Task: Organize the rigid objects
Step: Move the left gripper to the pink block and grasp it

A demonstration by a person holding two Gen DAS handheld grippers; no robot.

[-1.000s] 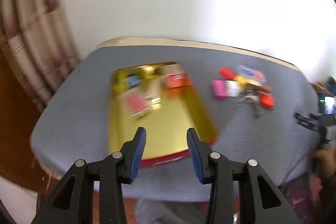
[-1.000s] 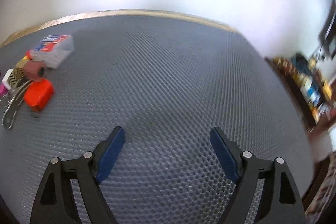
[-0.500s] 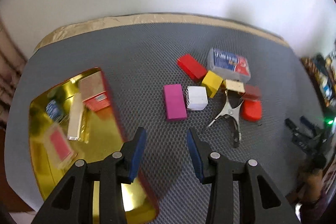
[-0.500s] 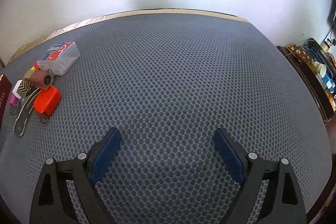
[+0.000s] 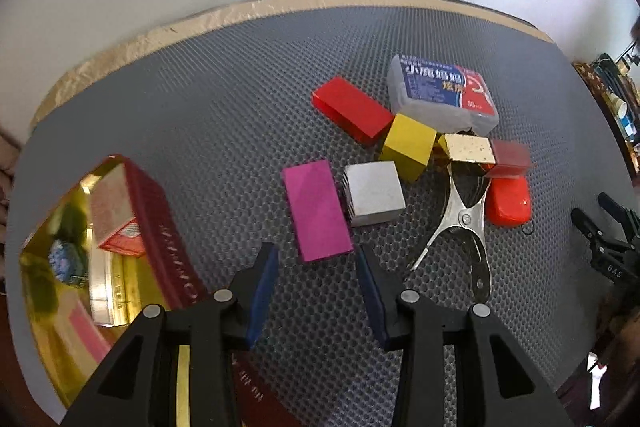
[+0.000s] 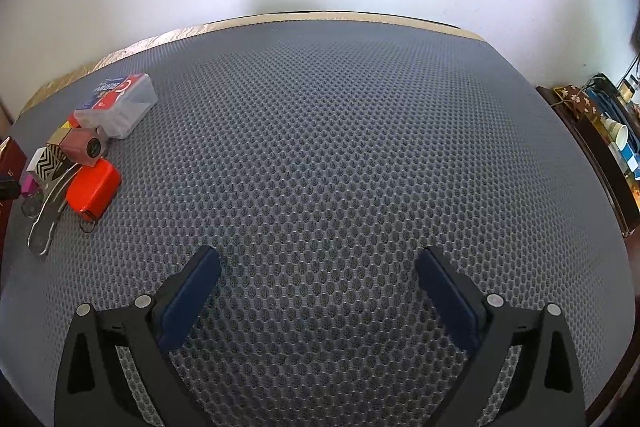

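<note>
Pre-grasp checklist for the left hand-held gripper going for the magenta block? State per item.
1. Left hand-held gripper empty: ok, nothing between the fingers.
2. Jaw gap against the magenta block: not ok, the gap looks about the block's width; open wider first.
3. Alignment: ok, the block lies just ahead of the fingertips, roughly centred.
4. Clearance: not ok, the silver block sits right against the block's right edge, so that finger may nudge it.
5. Gold tray has room: cannot tell, it already holds several items and is blurred.
6. Right hand-held gripper out of the way: ok, jaws just opened wide, empty, over bare mat.
</note>
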